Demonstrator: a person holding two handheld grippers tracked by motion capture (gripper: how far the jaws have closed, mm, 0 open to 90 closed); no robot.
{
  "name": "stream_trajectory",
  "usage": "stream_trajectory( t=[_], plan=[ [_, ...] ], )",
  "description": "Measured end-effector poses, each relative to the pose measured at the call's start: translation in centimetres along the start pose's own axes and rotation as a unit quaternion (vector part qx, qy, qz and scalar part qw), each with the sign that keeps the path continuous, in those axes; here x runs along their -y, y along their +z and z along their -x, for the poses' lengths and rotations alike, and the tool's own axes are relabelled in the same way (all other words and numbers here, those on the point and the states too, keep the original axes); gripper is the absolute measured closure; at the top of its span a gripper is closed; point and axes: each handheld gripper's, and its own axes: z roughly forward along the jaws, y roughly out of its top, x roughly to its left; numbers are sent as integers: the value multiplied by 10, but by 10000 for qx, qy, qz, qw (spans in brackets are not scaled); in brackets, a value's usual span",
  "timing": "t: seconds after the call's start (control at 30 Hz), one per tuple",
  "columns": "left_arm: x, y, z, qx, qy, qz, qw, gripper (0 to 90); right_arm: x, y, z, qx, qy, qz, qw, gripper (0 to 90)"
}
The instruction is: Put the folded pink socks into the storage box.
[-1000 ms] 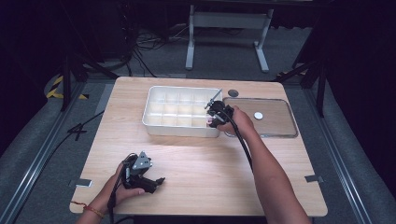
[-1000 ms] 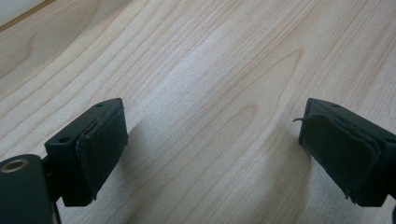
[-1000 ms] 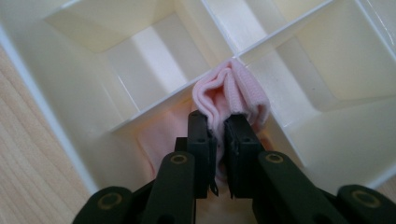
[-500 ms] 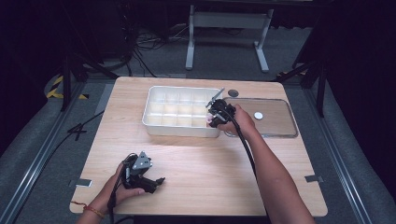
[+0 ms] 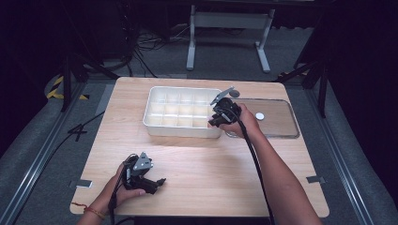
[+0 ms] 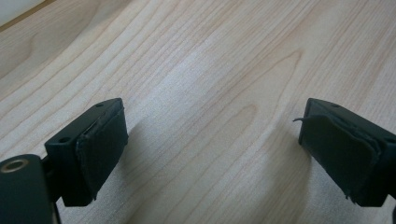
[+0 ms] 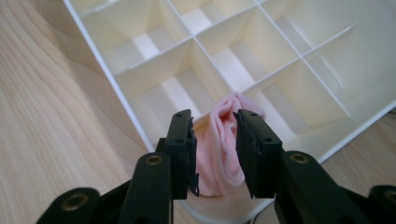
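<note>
Right hand-held gripper (image 7: 215,154) loosening around pink cloth (image 7: 219,158) over tray (image 7: 327,144) | left hand-held gripper (image 6: 212,154) released on table (image 6: 210,70) | risk: cloth snags the divider, missing its compartment.

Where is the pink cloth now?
In the right gripper view, the pink cloth sits between the right gripper jaws, in a corner compartment of the white tray.

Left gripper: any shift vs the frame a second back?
No. In the high view the left gripper sits at the same spot near the table's front-left edge, equally far from the white divided tray.
</note>
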Motion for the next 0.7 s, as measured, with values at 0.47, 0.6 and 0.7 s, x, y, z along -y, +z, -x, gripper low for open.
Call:
stream_trajectory(
  t=[0.47, 0.6, 0.7],
  plan=[
    [0, 1, 0, 0, -4, 14, 10000, 79, 18, -24, -5, 138, -35, 372, 9992, 534],
    [0, 2, 1, 28, -58, 41, 10000, 77, 24, -35, -7, 280, 17, 508, 9983, 468],
    [0, 2, 0, -1, -33, 38, 10000, 76, 28, -39, -7, 342, 57, 574, 9977, 457]
  ],
)
